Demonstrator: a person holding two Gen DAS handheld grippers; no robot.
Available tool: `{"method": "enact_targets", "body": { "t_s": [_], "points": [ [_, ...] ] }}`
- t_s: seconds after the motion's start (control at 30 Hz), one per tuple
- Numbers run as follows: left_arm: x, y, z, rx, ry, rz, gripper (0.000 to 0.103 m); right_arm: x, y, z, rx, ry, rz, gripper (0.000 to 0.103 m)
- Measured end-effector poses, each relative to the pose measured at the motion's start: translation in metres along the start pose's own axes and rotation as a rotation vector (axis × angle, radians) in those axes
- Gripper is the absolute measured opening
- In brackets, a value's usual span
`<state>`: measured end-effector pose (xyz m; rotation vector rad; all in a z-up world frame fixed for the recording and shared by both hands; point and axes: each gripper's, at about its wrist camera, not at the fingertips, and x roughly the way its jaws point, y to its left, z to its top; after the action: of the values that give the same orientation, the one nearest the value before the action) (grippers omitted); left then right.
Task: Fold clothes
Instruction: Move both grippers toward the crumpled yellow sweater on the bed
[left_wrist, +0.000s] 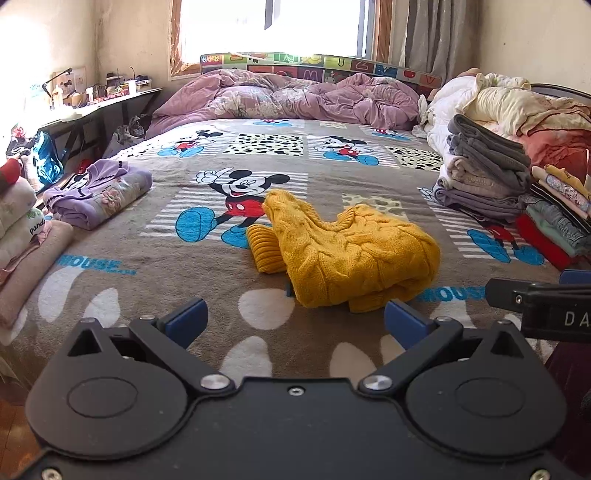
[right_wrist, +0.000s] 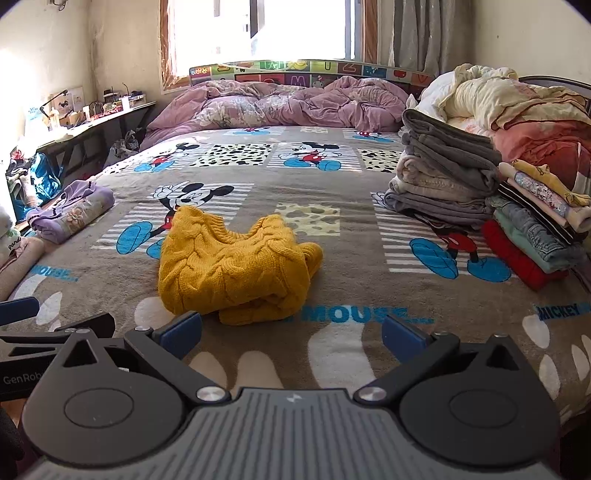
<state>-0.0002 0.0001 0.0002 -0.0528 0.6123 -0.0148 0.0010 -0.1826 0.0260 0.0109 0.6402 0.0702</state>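
A mustard-yellow cable-knit sweater (left_wrist: 351, 251) lies folded in a thick bundle on the brown cartoon-mouse blanket (left_wrist: 147, 280), one ribbed cuff sticking out at its left. In the right wrist view the same sweater (right_wrist: 236, 266) lies just ahead and a little left. My left gripper (left_wrist: 295, 323) hovers open just short of the sweater's near edge, nothing between its blue pads. My right gripper (right_wrist: 291, 334) is open too, empty, just behind the bundle. The right gripper's black body (left_wrist: 543, 306) shows at the left wrist view's right edge.
Stacks of folded clothes (right_wrist: 454, 177) and a red, green and denim pile (right_wrist: 532, 240) line the bed's right side. A folded lilac garment (left_wrist: 99, 192) and pink and white piles (left_wrist: 22, 236) sit at the left. A crumpled purple duvet (left_wrist: 288, 96) fills the bed's head.
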Motion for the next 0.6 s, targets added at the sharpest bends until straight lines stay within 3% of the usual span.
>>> {"method": "enact_targets", "body": {
  "t_s": [0.6],
  "points": [
    [-0.0013,-0.0063,-0.0012,0.015,-0.030,0.051,0.103,0.0083,-0.0013,-0.0060,0.011,0.004,0.054,0.103]
  ]
}}
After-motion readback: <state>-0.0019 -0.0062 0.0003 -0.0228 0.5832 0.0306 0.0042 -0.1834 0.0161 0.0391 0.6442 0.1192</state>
